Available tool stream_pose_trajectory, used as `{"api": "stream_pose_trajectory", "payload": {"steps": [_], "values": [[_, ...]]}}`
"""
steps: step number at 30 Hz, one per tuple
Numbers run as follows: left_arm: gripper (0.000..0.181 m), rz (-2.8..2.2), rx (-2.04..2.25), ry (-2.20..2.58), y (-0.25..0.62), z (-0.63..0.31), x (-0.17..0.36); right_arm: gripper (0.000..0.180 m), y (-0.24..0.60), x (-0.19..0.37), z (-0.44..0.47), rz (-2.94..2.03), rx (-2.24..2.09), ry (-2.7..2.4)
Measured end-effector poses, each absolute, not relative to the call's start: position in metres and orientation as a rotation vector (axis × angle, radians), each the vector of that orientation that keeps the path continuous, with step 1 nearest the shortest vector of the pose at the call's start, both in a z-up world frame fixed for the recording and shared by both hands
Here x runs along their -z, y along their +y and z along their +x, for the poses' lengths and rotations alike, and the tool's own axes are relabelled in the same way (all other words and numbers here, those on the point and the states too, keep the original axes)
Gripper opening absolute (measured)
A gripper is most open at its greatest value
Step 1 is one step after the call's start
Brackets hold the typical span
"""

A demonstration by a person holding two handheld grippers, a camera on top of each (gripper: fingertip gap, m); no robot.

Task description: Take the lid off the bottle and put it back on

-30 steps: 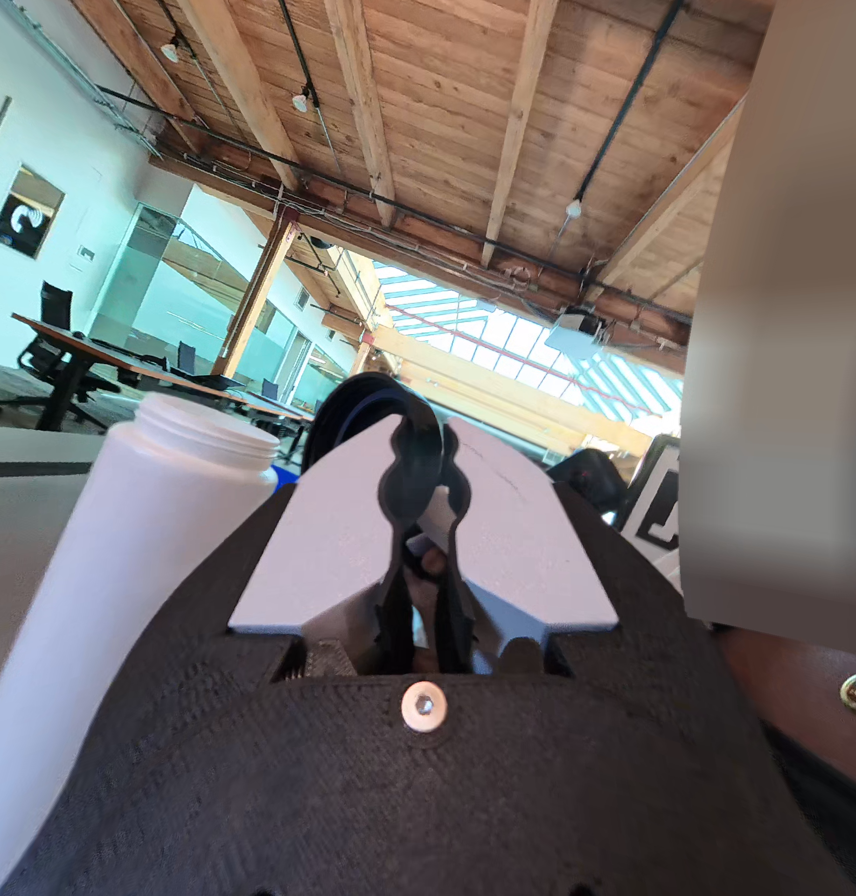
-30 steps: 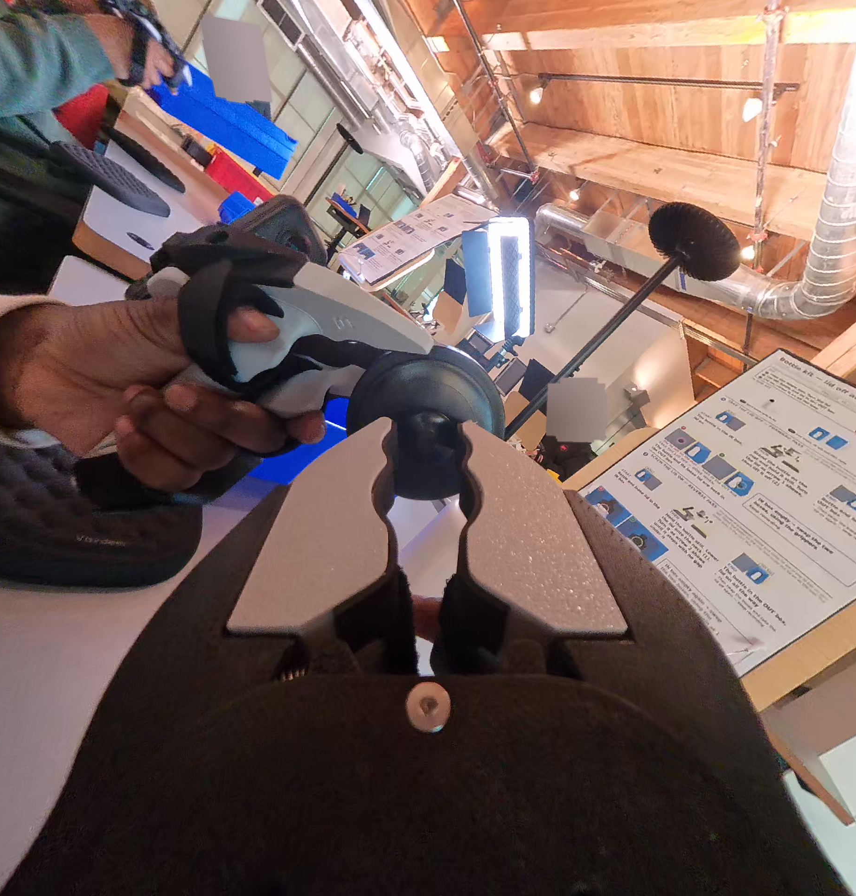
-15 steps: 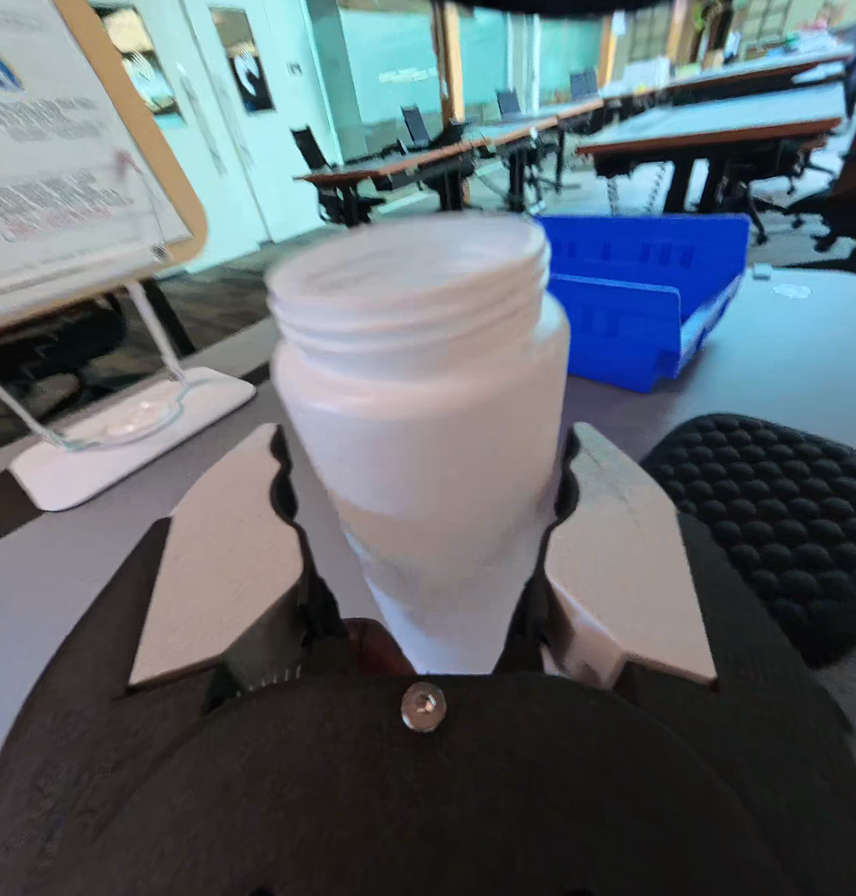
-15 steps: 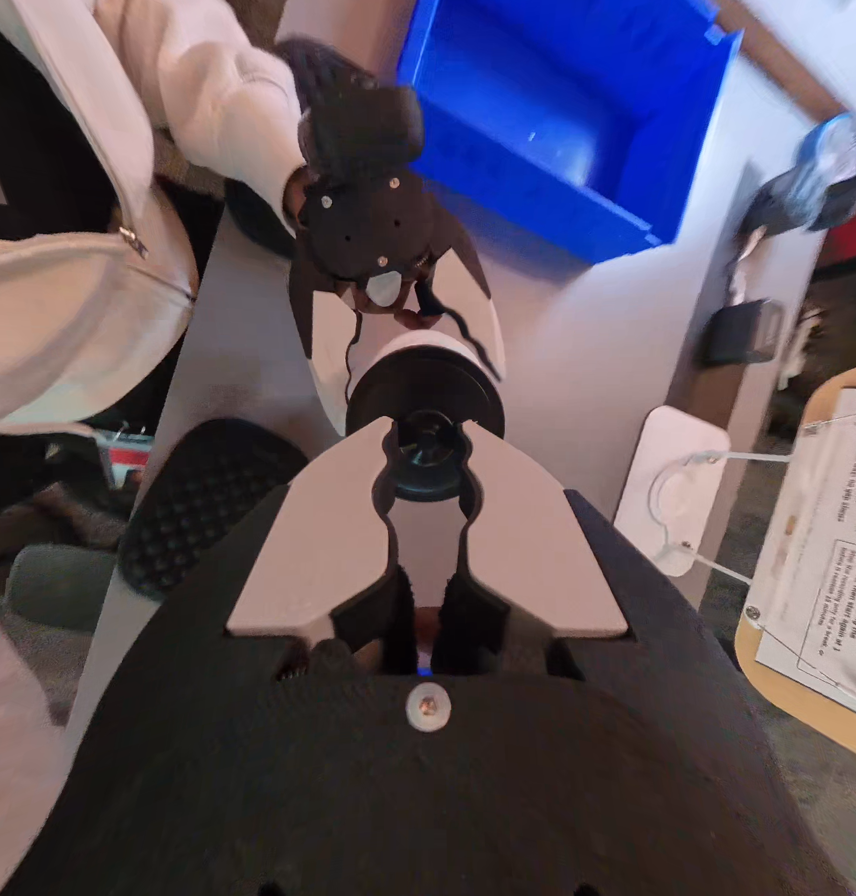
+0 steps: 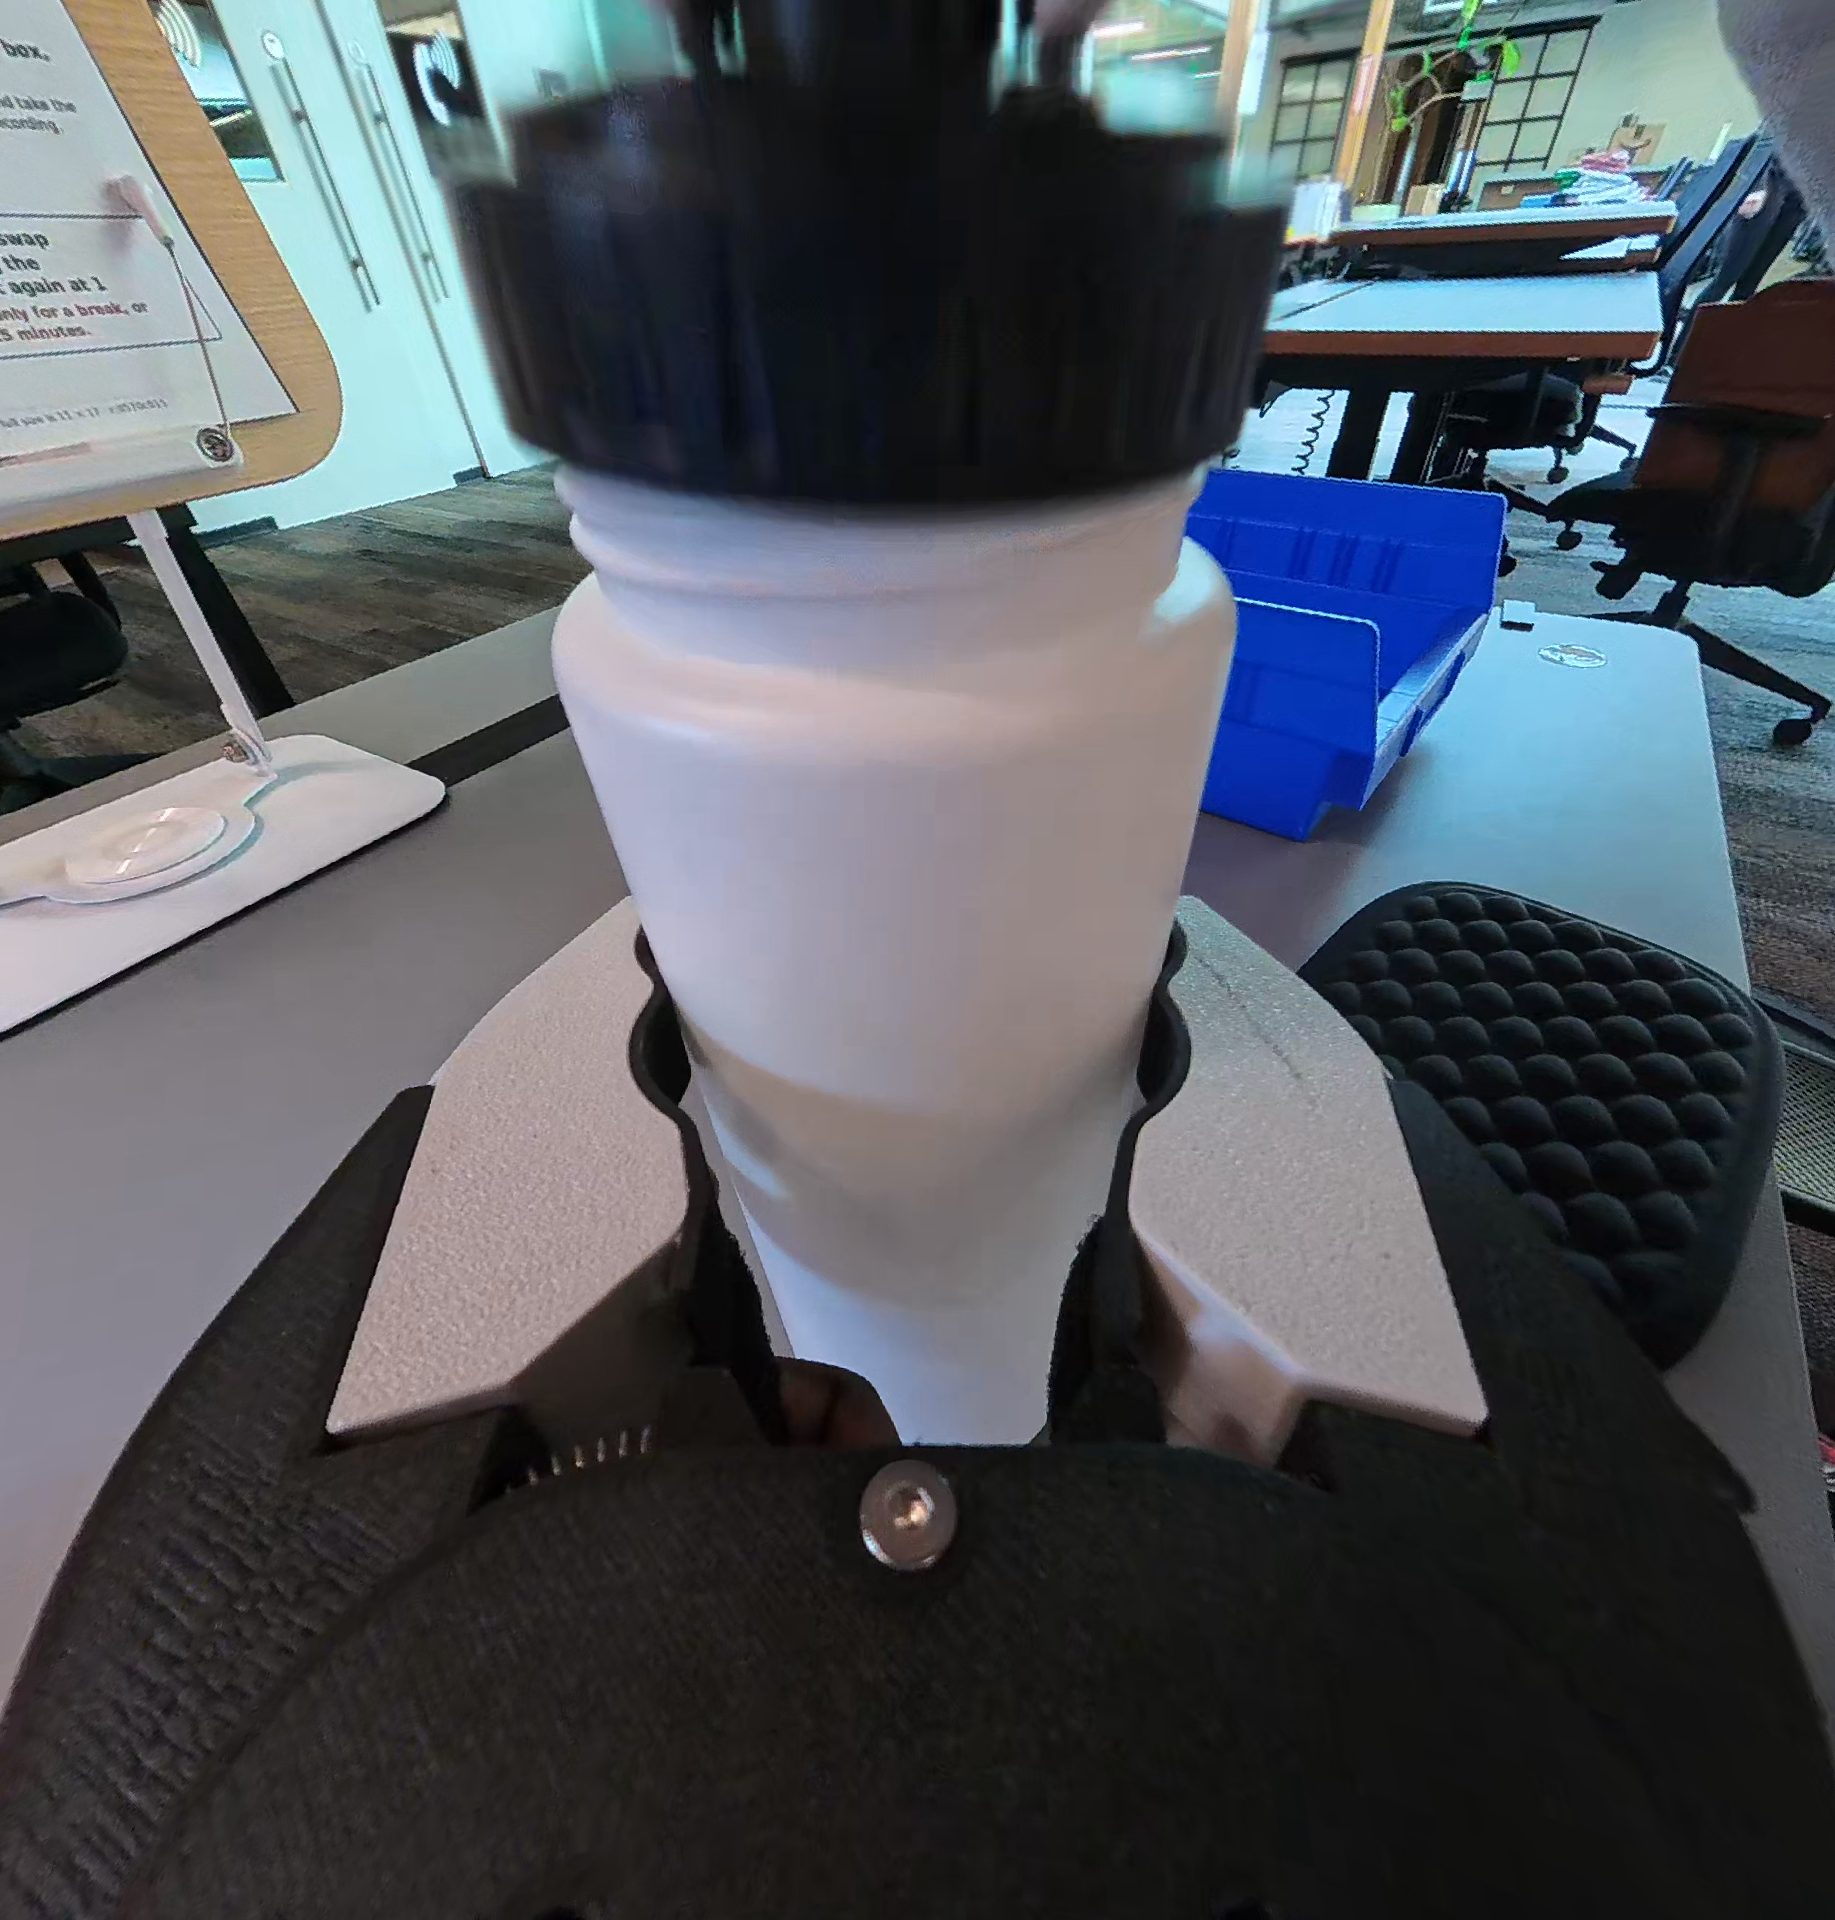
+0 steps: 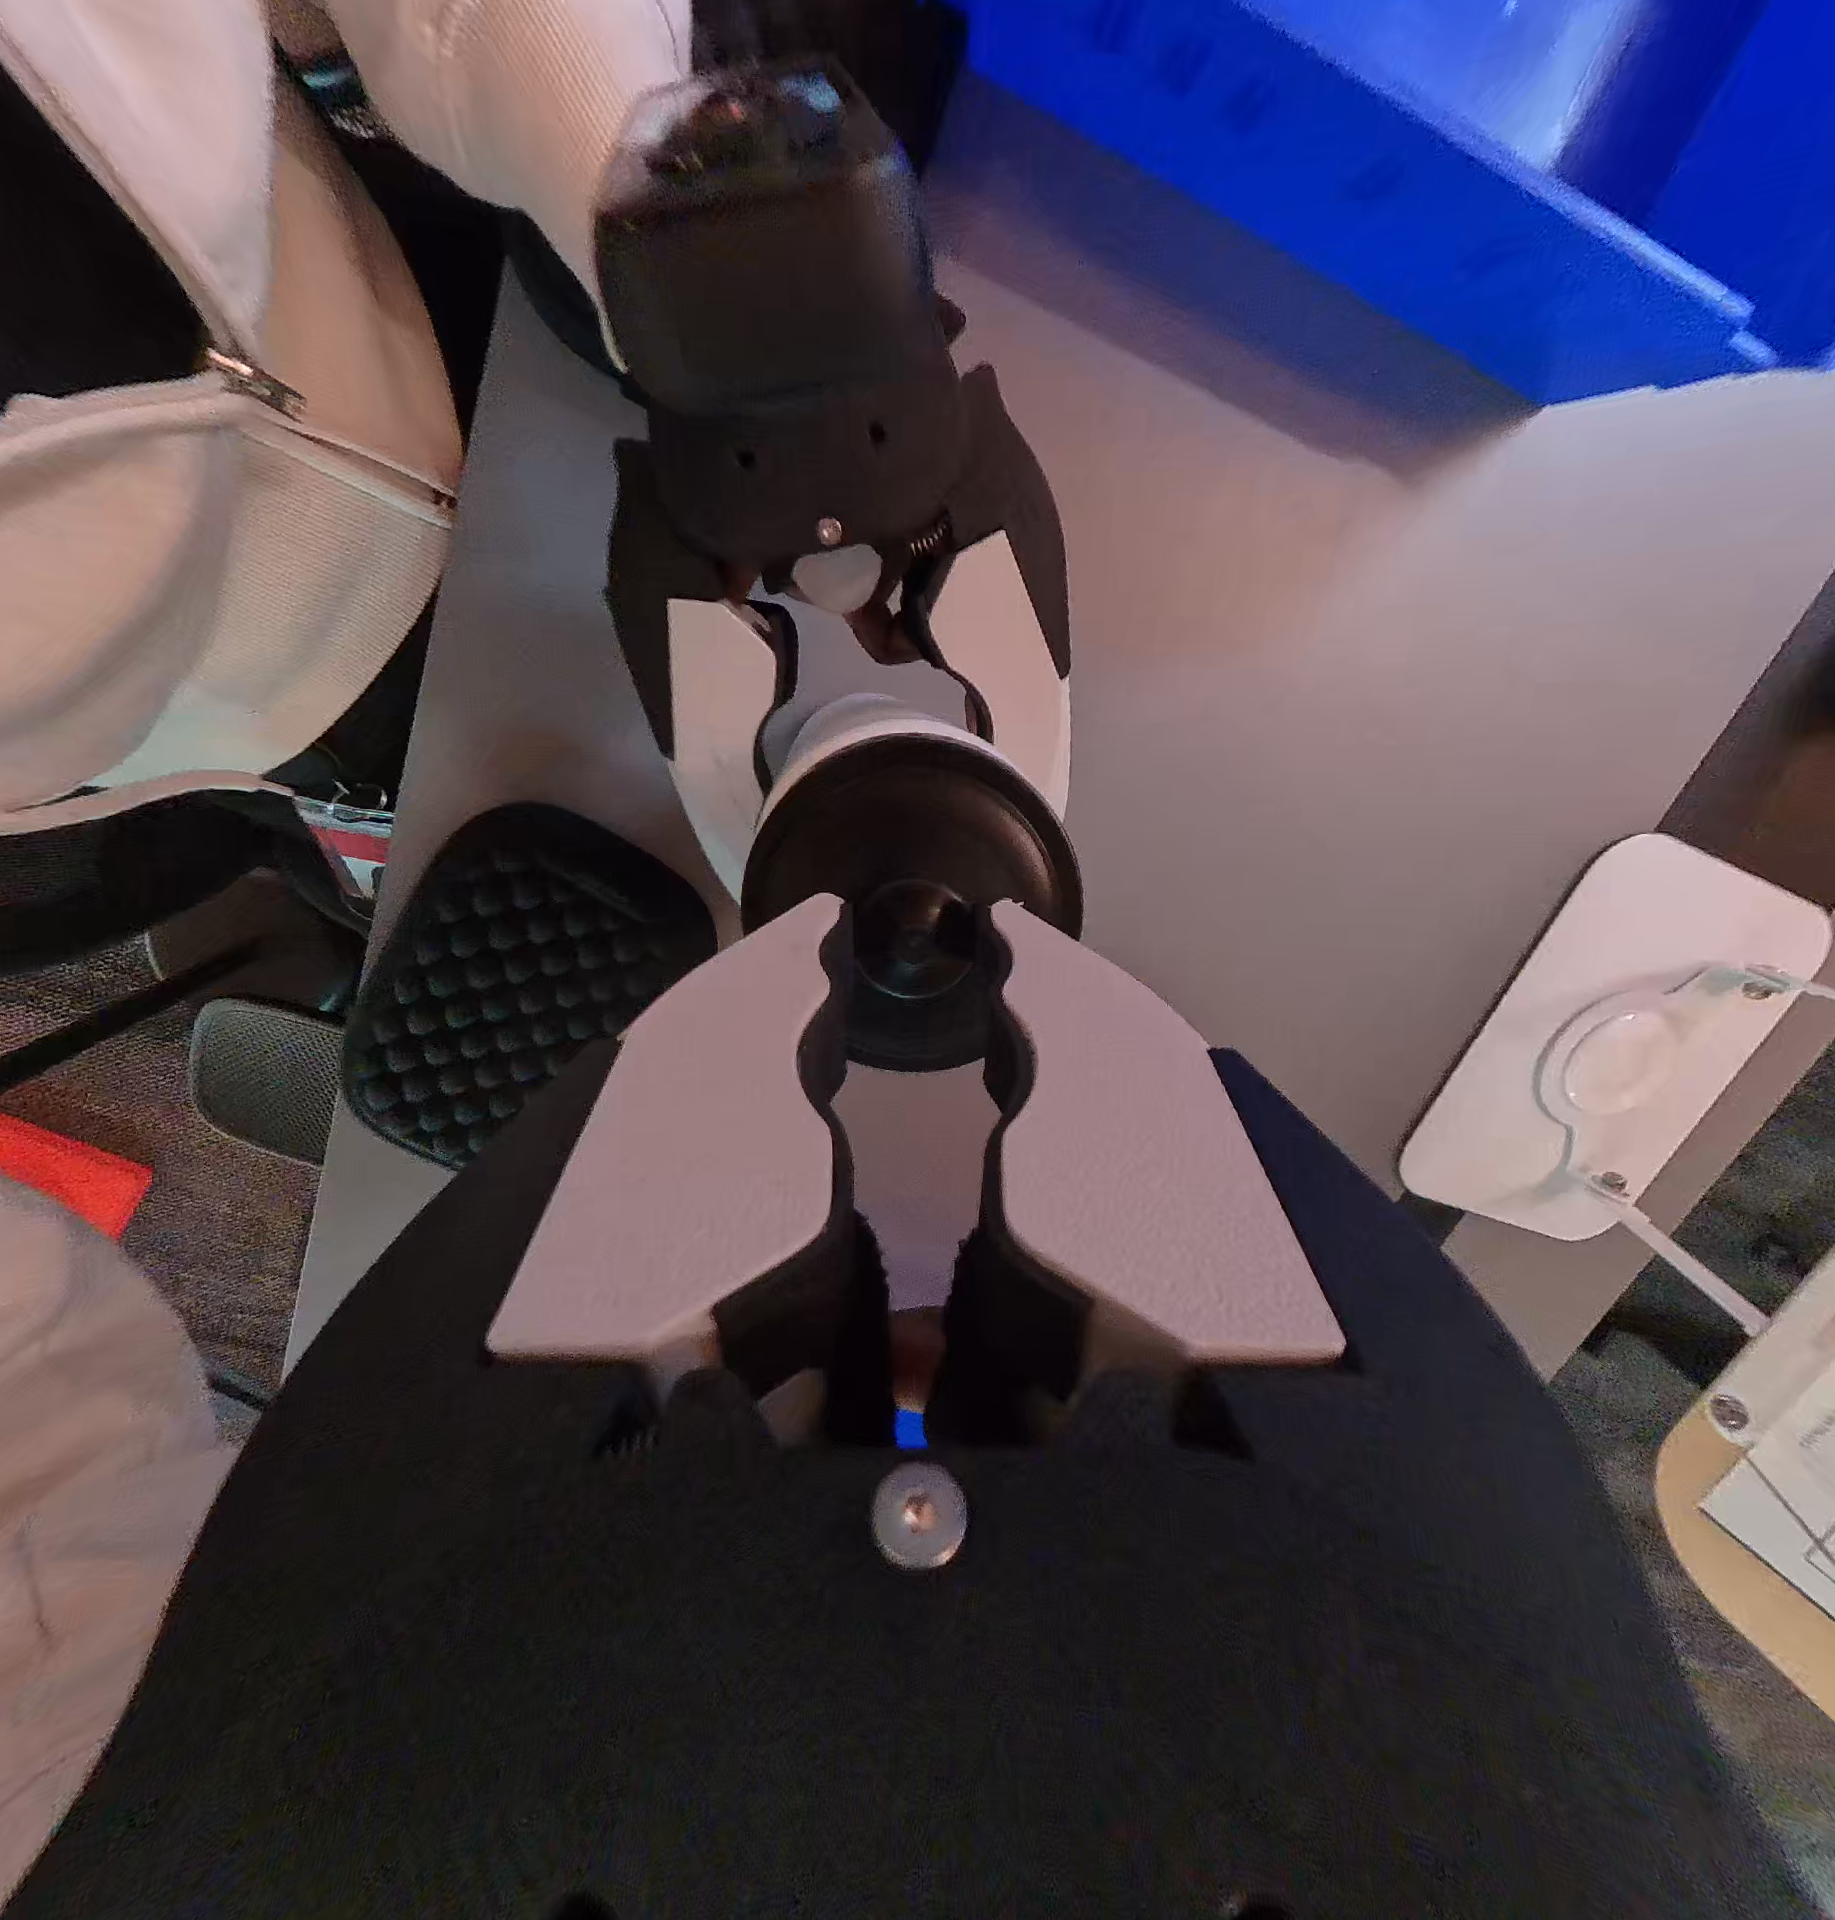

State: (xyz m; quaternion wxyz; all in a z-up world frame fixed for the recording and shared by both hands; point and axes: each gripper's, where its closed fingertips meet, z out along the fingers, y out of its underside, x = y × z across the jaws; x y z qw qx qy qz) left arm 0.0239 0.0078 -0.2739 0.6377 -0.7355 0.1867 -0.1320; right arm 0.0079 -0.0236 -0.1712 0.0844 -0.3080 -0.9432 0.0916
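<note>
Lid (image 5: 871, 260) over bottle (image 5: 892, 831) mouth; left tool (image 5: 908, 1049) grips bottle, right tool (image 6: 918, 935) grips lid.

Lid (image 5: 871, 260) blurred, its top cut off; bottle (image 5: 892, 810) base hidden.

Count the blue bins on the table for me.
1. A single blue bin sits on the grey table behind and to the right of the white bottle; the right wrist view shows it too. Others could be outside both views.
</note>
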Motion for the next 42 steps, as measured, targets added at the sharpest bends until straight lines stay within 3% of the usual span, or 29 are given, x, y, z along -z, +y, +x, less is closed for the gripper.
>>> {"api": "stream_pose_trajectory", "payload": {"steps": [18,19,21,25,30,33,36,42], "values": [[0.087,-1.675,0.286,0.419,0.007,0.024,0.273,0.022,-0.021,0.187,0.011,-1.354,-0.247,-2.653],[0.087,-1.676,0.288,0.417,0.007,0.024,0.273,0.035,-0.023,0.187,0.014,-1.290,-0.272,-2.667],[0.087,-1.673,0.300,0.417,0.006,0.024,0.273,0.088,-0.029,0.182,0.014,-1.172,-0.458,-2.627],[0.087,-1.668,0.312,0.427,0.005,0.024,0.273,0.117,-0.036,0.171,0.009,-0.828,-1.020,-2.327],[0.087,-1.658,0.335,0.443,0.004,0.026,0.273,0.113,-0.032,0.202,0.007,-0.760,-1.491,-2.037],[0.087,-1.655,0.342,0.453,0.003,0.027,0.273,0.094,-0.032,0.193,0.001,-0.702,-1.662,-1.870],[0.087,-1.652,0.344,0.450,0.002,0.027,0.273,0.078,-0.036,0.201,-0.005,-0.715,-1.622,-1.909],[0.087,-1.659,0.318,0.408,0.003,0.023,0.273,0.077,-0.029,0.200,-0.015,-1.056,-1.353,-1.594]]}}
